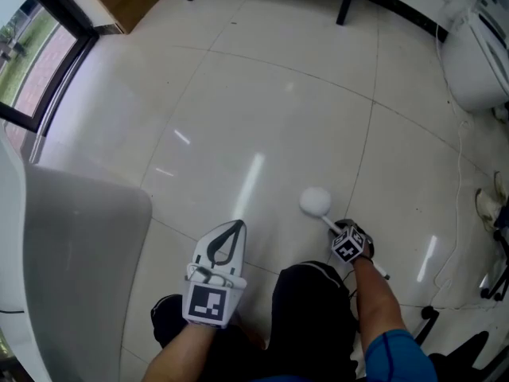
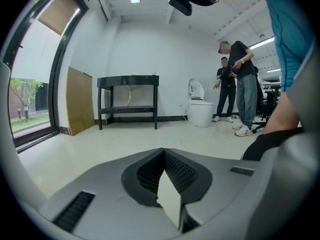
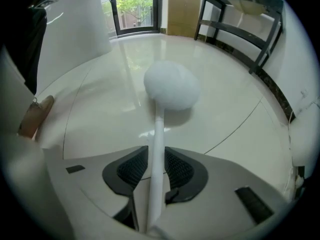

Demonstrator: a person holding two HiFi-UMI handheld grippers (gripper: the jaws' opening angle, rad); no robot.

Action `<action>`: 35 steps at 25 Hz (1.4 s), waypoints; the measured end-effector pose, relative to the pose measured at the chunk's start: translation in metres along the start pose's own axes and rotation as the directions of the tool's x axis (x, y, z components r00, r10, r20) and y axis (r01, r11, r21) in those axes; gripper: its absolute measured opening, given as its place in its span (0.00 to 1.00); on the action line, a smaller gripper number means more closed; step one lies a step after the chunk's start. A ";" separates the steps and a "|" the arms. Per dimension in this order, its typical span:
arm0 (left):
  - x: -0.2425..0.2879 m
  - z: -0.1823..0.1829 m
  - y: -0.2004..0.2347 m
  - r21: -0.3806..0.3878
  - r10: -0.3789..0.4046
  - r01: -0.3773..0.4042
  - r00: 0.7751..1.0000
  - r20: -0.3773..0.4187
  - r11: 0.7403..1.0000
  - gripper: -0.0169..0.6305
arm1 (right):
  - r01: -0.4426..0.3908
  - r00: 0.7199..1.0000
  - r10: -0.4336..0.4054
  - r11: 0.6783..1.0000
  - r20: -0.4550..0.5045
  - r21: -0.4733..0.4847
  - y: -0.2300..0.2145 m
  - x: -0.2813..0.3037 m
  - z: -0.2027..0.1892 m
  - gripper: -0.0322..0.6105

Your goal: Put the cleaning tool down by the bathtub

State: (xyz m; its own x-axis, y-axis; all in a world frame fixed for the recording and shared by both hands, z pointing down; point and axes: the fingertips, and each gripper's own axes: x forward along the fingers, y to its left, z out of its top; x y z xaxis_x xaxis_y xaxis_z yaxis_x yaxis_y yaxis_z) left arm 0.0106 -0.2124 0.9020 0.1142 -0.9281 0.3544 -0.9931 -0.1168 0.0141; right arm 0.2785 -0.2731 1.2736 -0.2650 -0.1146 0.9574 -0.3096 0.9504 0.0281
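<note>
A white cleaning brush with a round fluffy head (image 1: 315, 201) is held low over the tiled floor, handle pointing back toward me. My right gripper (image 1: 339, 229) is shut on its thin white handle, which runs straight between the pads (image 3: 176, 168) out to the head (image 3: 170, 86). The white bathtub (image 1: 79, 253) fills the left side of the head view, well left of the brush, and its wall (image 3: 82, 29) shows far left in the right gripper view. My left gripper (image 1: 227, 235) hangs between tub and brush, its jaws (image 2: 167, 194) shut on nothing.
A white toilet (image 1: 477, 62) stands at the far right with a cable (image 1: 460, 173) trailing over the floor. A black table (image 2: 129, 101) and a brown board (image 2: 80, 106) line the far wall, with a floor-length window (image 1: 32, 62) at left. Two people (image 2: 237, 89) stand beside the toilet (image 2: 200, 109).
</note>
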 end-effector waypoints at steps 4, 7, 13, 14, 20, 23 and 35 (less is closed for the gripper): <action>-0.001 -0.002 0.003 -0.032 -0.008 0.008 1.000 -0.008 0.999 0.03 | -0.018 0.995 0.013 0.999 -0.101 -0.049 0.001 0.012 -0.008 0.23; 0.000 -0.001 0.003 -0.057 -0.012 0.011 1.000 -0.010 0.998 0.03 | -0.047 0.994 0.046 0.999 -0.100 -0.006 0.000 0.013 -0.008 0.23; 0.011 -0.004 -0.002 -0.076 -0.043 0.042 0.999 -0.021 0.996 0.03 | -0.064 0.994 0.070 0.995 -0.085 0.074 -0.001 0.011 -0.009 0.19; 0.013 -0.005 -0.003 -0.082 -0.048 0.046 0.999 -0.026 0.996 0.03 | -0.070 0.994 0.076 0.995 -0.082 0.074 0.000 0.011 -0.008 0.19; 0.025 -0.007 -0.015 -0.062 -0.092 0.090 0.996 -0.022 0.994 0.03 | -0.059 0.995 0.064 0.996 -0.077 0.074 0.000 0.015 -0.006 0.19; 0.030 -0.004 -0.018 -0.064 -0.100 0.099 0.995 -0.010 0.993 0.03 | -0.027 0.997 0.034 0.995 -0.069 0.092 -0.002 0.011 -0.004 0.19; 0.036 -0.012 -0.017 -0.010 -0.117 0.117 0.992 -0.054 0.993 0.03 | 0.020 0.969 -0.073 0.975 0.237 0.221 -0.026 -0.084 0.095 0.19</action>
State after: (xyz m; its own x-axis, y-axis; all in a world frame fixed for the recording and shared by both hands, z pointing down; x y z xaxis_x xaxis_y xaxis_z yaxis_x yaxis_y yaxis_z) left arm 0.0311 -0.2393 0.9261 0.2282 -0.8876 0.4001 -0.9731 -0.2210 0.0649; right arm 0.2223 -0.3156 1.1652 -0.4505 -0.2492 0.8573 -0.5087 0.8608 -0.0171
